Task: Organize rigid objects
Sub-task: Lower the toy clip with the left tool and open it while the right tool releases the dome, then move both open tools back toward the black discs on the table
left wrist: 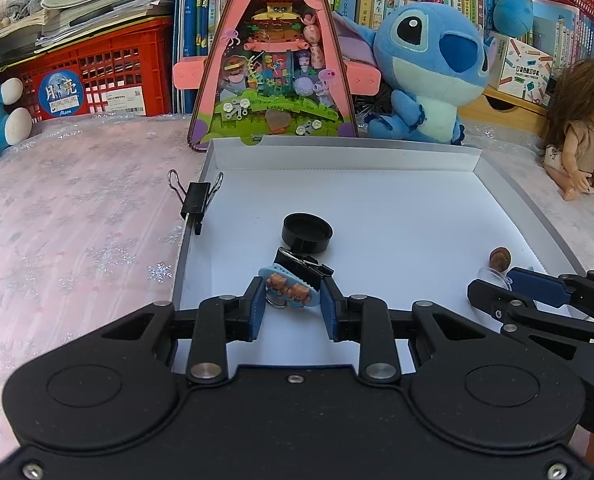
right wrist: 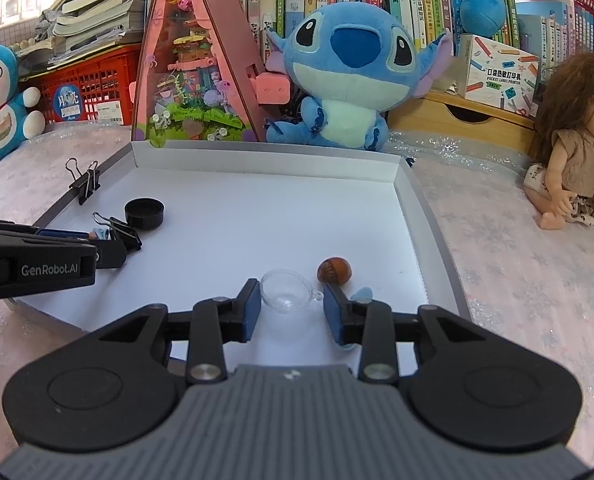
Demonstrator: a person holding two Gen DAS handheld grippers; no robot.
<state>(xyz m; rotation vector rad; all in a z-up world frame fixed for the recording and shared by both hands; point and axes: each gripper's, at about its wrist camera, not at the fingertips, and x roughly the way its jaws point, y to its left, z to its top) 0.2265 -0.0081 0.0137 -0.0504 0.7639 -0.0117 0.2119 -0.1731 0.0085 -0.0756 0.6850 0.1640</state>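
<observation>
A white shallow tray (left wrist: 377,196) (right wrist: 257,200) lies on the table. In it are a black round cap (left wrist: 307,233) (right wrist: 144,213), a black binder clip (left wrist: 303,266) (right wrist: 123,232), a blue bear charm (left wrist: 289,289), a brown nut-like ball (left wrist: 500,258) (right wrist: 334,269) and a clear half-shell (right wrist: 286,290). My left gripper (left wrist: 292,304) is open around the bear charm, its pads a little apart from it. My right gripper (right wrist: 291,303) is open with the clear half-shell between its fingertips. A small blue piece (right wrist: 361,294) lies under the right finger.
A second binder clip (left wrist: 195,196) (right wrist: 85,184) is clamped on the tray's left wall. Behind the tray stand a pink toy display (left wrist: 273,60), a Stitch plush (left wrist: 429,68) (right wrist: 349,76), a red crate (left wrist: 97,76) and books. A doll (right wrist: 573,148) sits at the right.
</observation>
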